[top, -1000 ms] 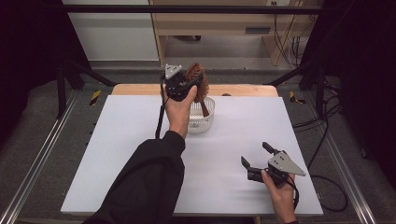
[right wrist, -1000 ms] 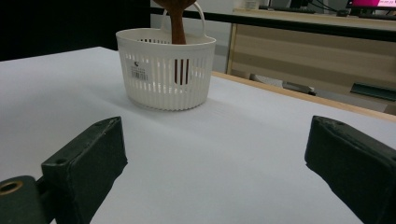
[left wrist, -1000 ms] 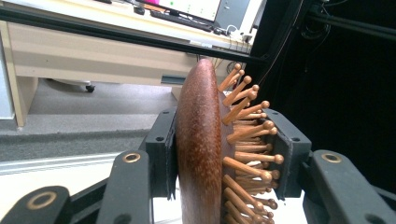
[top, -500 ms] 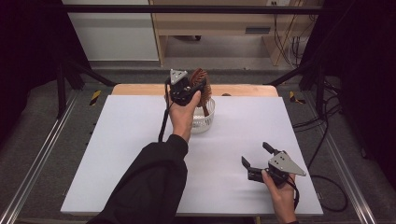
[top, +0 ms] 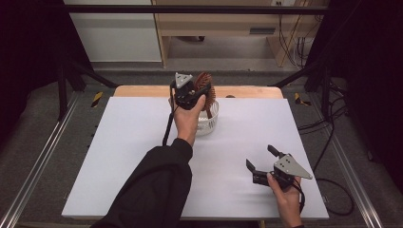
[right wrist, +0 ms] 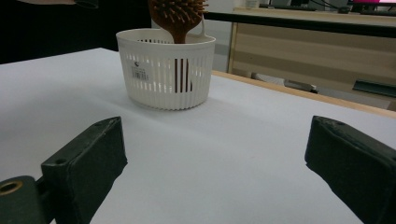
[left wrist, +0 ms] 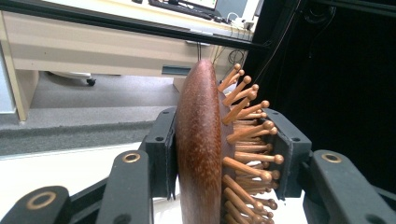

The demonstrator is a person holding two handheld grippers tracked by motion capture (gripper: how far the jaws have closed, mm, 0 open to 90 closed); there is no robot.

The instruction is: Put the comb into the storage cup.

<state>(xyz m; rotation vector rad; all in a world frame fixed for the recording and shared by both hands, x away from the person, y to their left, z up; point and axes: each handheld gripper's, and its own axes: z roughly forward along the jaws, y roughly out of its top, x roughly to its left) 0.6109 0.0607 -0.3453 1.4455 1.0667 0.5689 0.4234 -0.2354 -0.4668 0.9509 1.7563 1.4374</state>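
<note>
A person works at a white table with a gripper in each hand. At the far middle of the table stands a white slotted basket. The left gripper pinches a wooden brush by its head, one jaw on the smooth back, the other among the pegs. The brush stands upright with its handle down inside the basket. The right gripper rests at the near right, jaws spread and empty, well apart from the basket. The step in hand looks like setting the brush into the basket. Next would likely be opening the jaws and lifting away without tipping the basket.
</note>
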